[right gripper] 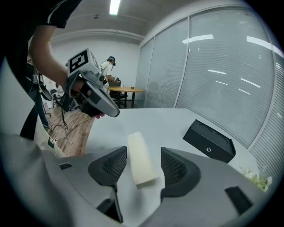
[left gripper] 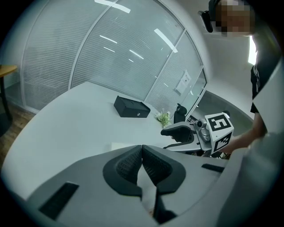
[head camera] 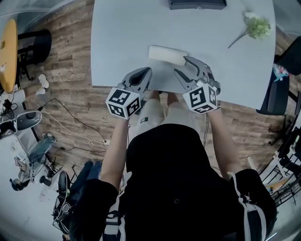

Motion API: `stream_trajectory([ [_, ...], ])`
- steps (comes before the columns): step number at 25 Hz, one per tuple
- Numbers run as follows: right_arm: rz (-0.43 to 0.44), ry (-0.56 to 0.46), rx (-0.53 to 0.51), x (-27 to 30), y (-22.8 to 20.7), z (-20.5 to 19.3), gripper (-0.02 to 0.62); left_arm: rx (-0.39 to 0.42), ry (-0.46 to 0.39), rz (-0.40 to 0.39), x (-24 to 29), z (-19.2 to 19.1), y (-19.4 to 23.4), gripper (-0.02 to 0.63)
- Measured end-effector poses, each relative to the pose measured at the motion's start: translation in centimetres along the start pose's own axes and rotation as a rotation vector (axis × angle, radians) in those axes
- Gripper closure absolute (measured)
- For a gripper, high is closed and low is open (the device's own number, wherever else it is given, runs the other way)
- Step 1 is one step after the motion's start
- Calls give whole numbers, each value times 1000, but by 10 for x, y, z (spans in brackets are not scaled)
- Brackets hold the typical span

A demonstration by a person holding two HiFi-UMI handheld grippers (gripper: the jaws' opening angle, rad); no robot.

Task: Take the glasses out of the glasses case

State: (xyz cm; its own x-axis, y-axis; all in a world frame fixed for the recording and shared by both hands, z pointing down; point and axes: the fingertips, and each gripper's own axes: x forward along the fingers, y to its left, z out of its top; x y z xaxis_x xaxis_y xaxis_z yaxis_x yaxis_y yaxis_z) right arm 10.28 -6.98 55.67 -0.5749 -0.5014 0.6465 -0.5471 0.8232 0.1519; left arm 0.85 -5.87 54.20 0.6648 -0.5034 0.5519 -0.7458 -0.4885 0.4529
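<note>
Two tools were out over the pale tabletop (head camera: pixel 117 37), one in each hand. Left tool (head camera: pixel 142 75) hung at the near edge, its jaws together at the tips with nothing between them. That showed plainly in the left gripper view (left gripper: pixel 142 153). Right tool (head camera: pixel 184 67) had its jaws well apart, and the right gripper view (right gripper: pixel 142 165) framed the near end of the glasses case (right gripper: pixel 141 159) in that gap, neither pad pressing on it.

One glasses case (head camera: pixel 167 55), cream-coloured, lay flat near the tabletop's front edge. Its long axis ran left to right in the head view, the right end dipping slightly toward the person and sitting just at the right tool's tips. One black box (head camera: pixel 197 4) sat at the far edge. One sprig of flowers (head camera: pixel 256 26) lay far right, well apart from the case.
</note>
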Motion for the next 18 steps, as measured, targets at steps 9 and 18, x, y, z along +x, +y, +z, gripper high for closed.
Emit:
stream_trajectory([
  [9,-17,80,-29,43,4,-30,309,17,72,-54,43,-35,29,583],
  [18,-14,137,-81,74,9,-42,282,-5,147,-46,73,-56,54,583],
])
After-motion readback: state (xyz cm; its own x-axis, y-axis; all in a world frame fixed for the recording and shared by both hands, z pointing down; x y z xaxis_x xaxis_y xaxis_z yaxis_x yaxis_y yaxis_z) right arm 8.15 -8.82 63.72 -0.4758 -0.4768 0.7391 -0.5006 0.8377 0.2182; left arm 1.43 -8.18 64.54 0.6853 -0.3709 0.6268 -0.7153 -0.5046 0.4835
